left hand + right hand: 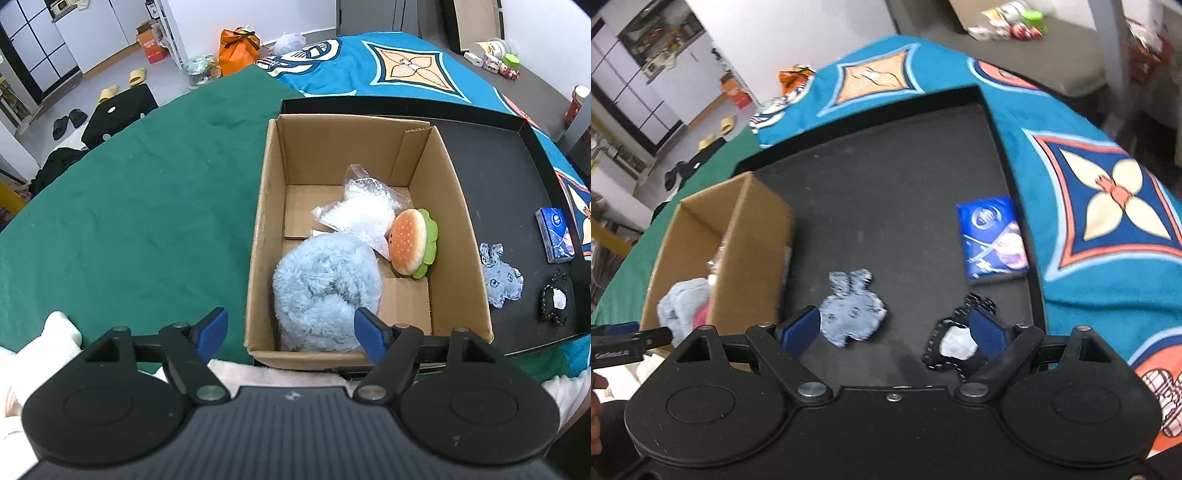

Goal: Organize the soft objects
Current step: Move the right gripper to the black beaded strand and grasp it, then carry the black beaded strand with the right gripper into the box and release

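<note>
- Nearest the left wrist camera, the left gripper (291,332) hangs over the near end of the cardboard box (461,229) with its blue pads apart and nothing clamped between them.
- Below those pads a fluffy pale-blue plush (325,288) fills the near part of the box floor; it is a rounded lump whose longer side runs from the near wall toward the middle of the box.
- Beyond it lies a clear plastic bag of white stuffing (365,214), and just right of that a burger plush (412,245) stands on edge against the right wall, its bun face turned left.
- That box sits at the left end of a black tray (509,177); on the tray, right of the box, lie a flat blue-grey rabbit patch (500,275), a black studded item with a white middle (554,301) and a blue packet (556,234).
- Under tray and box spread a green sheet (129,206) and a patterned blue blanket (388,62).
- From the right wrist view, the right gripper (894,328) is spread wide and empty above the tray (886,177).
- Its left pad is just beside the rabbit patch (853,310), which lies flat with ears pointing away from the camera; its right pad overlaps the studded item (951,345).
- Farther right the blue packet (991,240) lies with its long side running away from the camera, and the box (753,251) stands to the left.
</note>
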A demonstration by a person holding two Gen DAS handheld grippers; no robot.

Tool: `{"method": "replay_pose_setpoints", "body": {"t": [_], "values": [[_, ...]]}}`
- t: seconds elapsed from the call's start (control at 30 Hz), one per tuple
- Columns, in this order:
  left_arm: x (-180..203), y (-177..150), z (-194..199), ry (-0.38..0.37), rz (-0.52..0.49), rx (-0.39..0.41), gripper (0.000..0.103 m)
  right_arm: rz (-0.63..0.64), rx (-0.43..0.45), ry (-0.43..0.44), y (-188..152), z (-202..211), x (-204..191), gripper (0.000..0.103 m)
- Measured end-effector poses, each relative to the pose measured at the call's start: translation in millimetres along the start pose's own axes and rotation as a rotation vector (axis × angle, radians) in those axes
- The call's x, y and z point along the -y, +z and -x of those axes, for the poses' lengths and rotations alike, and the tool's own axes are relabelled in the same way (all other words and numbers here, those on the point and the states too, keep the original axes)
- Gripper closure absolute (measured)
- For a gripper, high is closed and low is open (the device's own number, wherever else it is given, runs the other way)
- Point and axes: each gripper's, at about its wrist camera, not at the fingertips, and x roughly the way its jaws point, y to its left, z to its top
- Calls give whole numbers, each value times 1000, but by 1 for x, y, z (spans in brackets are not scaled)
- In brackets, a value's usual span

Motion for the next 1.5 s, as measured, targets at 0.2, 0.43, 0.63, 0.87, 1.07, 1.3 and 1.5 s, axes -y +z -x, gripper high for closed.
{"method": "replay_pose_setpoints", "body": {"t": [0.2, 0.43, 0.63, 0.87, 1.07, 1.3, 1.5], "values": [[7, 4, 1, 35, -18, -6, 29, -62, -42, -1, -2, -14, 20, 17], [11, 9, 2, 77, -20, -11, 29, -56, -91, -55, -6, -34, 27, 21], [10, 11, 4, 105, -10, -11, 29, -3, -171, -111, -12, -53, 20, 36], [7, 10, 5, 112, -1, -7, 29, 33, -132, -161, -14, -56, 12, 58], [4, 9, 6, 107, -10, -8, 29, 34, -75, -113, -12, -44, 13, 67], [-3, 7, 13, 100, 4, 9, 29, 78, -6, -74, -8, -27, 2, 68], [-8, 3, 14, 85, 10, 12, 29, 97, 39, -45, -4, -14, -8, 68]]}}
